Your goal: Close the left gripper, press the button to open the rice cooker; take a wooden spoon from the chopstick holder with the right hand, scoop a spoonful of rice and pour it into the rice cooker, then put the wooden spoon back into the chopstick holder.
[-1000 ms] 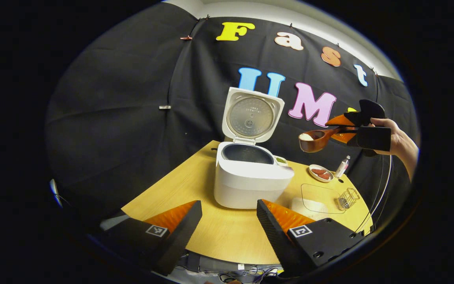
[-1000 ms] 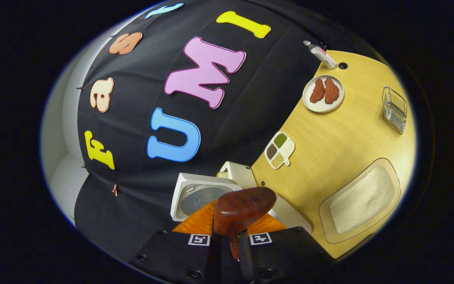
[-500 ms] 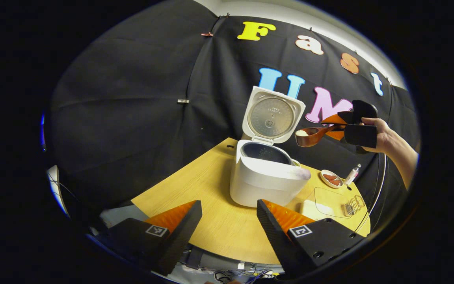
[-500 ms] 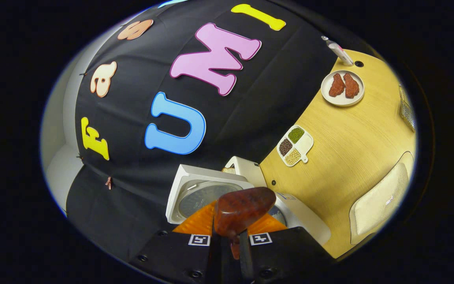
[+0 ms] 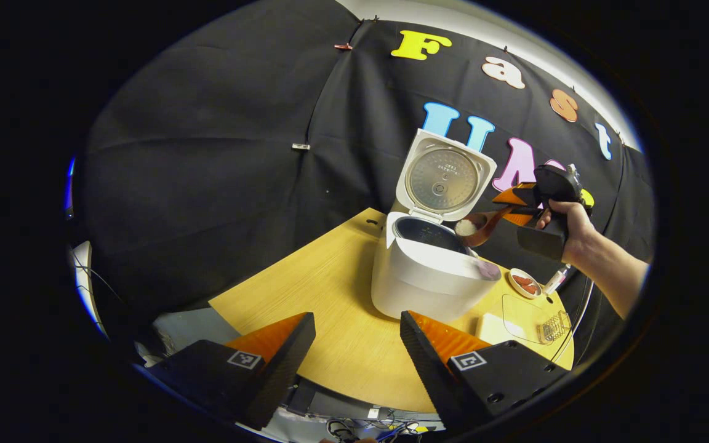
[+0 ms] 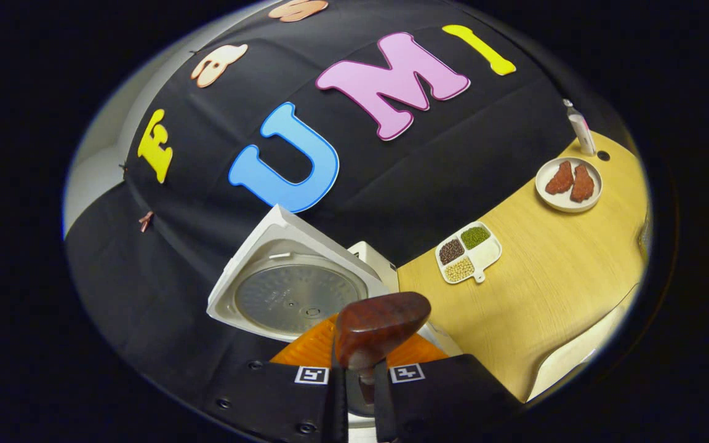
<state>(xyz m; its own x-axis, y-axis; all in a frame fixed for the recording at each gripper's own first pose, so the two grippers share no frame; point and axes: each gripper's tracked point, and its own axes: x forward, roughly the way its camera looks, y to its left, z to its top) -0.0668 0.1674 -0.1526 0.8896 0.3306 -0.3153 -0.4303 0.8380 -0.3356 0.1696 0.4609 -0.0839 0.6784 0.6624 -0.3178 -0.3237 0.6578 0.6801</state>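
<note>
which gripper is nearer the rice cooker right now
Right. The right gripper holds the wooden spoon at the rice cooker's open rim. The left gripper, jaws open, sits back at the table's near edge.

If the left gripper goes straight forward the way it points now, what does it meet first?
Probably the rice cooker: its white body stands on the table ahead of the open left gripper, slightly to one side. Depth is unclear, so it might pass close beside it.
</note>
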